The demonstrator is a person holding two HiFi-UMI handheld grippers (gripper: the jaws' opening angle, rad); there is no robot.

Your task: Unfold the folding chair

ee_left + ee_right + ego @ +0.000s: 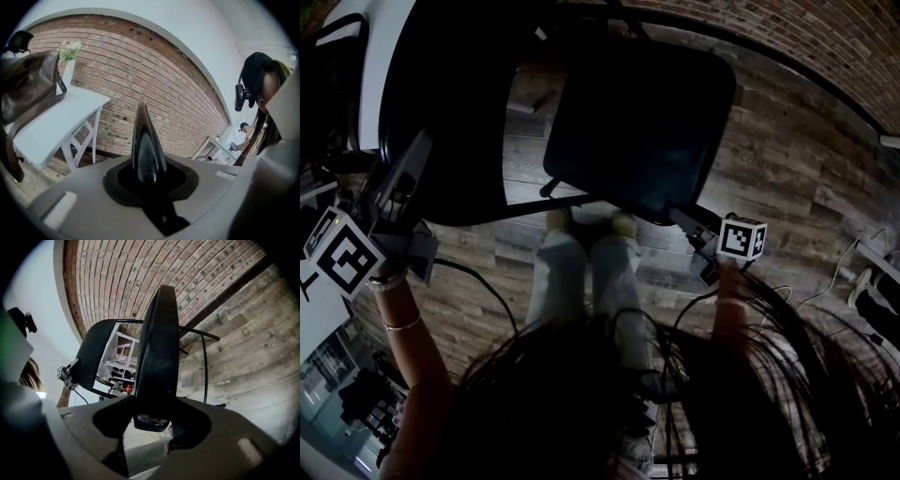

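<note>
Folding chair (675, 159), two grips
Your left gripper (417, 155) nips the backrest (441, 94) rim, right gripper (686, 223) the seat (628, 112) — bag (28, 89) at 9 o'clock, left gripper view only.

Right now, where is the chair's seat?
Head view, centre: the seat hangs above the person's legs, backrest at its left, the right gripper gripping its near right corner.

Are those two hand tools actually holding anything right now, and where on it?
Both grip the black folding chair: the left gripper clamps its backrest edge, the right gripper its padded seat at the near edge.
</note>
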